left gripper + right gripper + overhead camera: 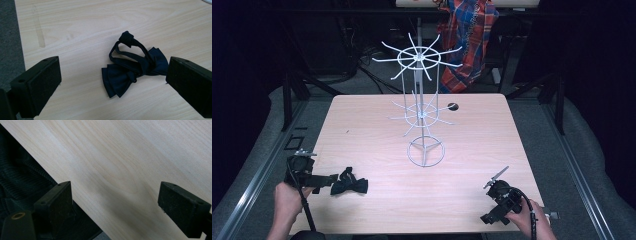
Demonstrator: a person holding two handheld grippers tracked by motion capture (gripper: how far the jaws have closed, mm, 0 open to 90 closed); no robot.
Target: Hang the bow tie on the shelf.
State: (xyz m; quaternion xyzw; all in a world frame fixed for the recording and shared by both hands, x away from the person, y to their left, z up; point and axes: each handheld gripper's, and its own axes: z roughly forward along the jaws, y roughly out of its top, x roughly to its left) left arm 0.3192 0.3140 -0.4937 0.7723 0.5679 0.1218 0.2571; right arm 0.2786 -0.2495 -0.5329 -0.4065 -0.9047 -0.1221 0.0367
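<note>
A black bow tie (349,184) lies on the light wood table (377,125) near its front left corner, strap loop uppermost. My left gripper (329,180) is just left of it, open. In the left gripper view the bow tie (130,72) rests flat on the wood between the two wide-apart pads (45,82), touching neither as far as I can tell. My right gripper (492,212) is held at the front right, open over bare wood (120,170) by the table's front edge. A white wire rack (421,115) with two tiers of spoke hooks stands mid-table.
The rack's ring base (426,151) sits in the table's centre. A cable hole (453,106) lies behind it. A plaid cloth (469,40) hangs past the far edge. Dark corduroy fabric (17,182) shows below the table's front edge.
</note>
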